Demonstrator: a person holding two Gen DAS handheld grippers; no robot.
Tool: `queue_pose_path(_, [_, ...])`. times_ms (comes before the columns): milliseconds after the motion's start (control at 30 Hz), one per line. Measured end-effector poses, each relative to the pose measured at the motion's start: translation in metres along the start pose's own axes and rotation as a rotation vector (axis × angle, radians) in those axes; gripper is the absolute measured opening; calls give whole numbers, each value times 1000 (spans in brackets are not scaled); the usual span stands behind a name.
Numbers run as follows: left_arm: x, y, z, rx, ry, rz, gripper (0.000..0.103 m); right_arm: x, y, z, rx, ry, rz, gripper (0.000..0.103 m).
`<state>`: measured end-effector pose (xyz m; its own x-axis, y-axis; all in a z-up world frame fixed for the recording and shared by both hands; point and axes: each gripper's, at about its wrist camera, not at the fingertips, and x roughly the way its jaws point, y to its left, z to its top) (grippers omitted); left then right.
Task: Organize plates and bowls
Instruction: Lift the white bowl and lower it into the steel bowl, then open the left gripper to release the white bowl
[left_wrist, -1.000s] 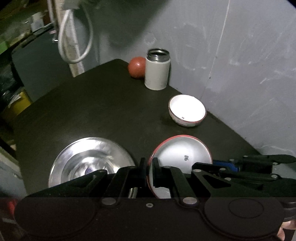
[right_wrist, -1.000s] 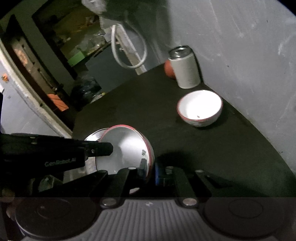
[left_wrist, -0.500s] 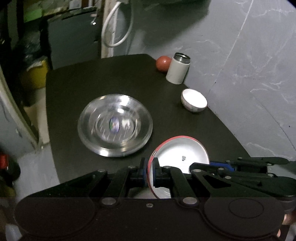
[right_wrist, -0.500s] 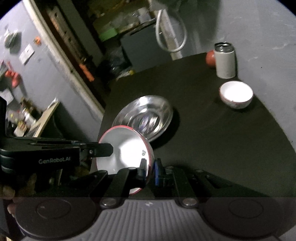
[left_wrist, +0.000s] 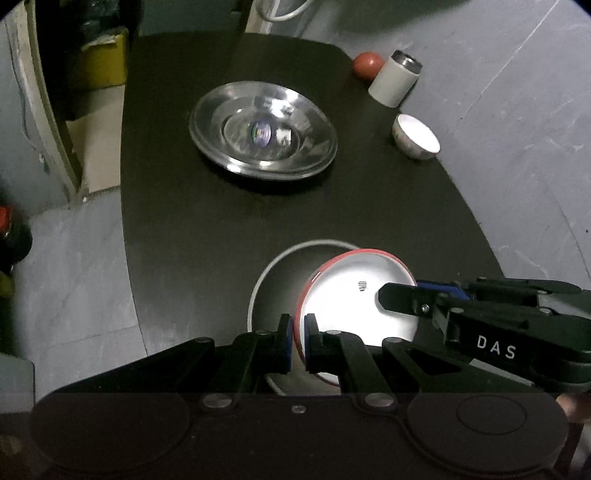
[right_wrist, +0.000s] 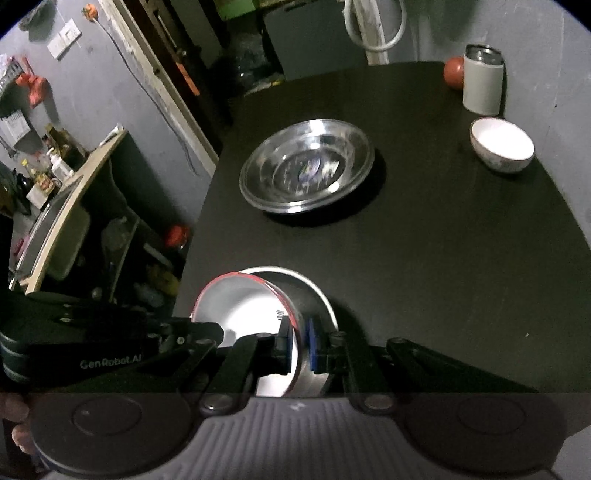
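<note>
Two handheld grippers hold a red-rimmed white bowl (left_wrist: 354, 299) over a dark bowl (left_wrist: 275, 284) with a pale rim at the near edge of a black table (left_wrist: 221, 206) — the left gripper (left_wrist: 298, 334) pinching the bowl's left rim between its blue-padded fingers, the right gripper (right_wrist: 299, 343) clamped on the opposite rim. The held bowl sits tilted, partly inside the dark one. Farther back rest a steel basin (left_wrist: 263, 130), a small white bowl (left_wrist: 416, 136), a white flask (left_wrist: 394, 83) and a red ball (left_wrist: 367, 65) — all well apart from the grippers.
</note>
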<state>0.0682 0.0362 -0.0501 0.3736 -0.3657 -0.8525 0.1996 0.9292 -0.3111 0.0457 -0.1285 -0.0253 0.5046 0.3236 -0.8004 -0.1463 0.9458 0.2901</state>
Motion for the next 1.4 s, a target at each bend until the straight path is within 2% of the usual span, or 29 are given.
queue_pose_path(633, [13,8,-4,-66,73,18,5,17,3,2,-33,78,13,10])
queue_pose_path(1400, [6,13,3,-86,46,25,9,18,-5,9,-28,91,41,12])
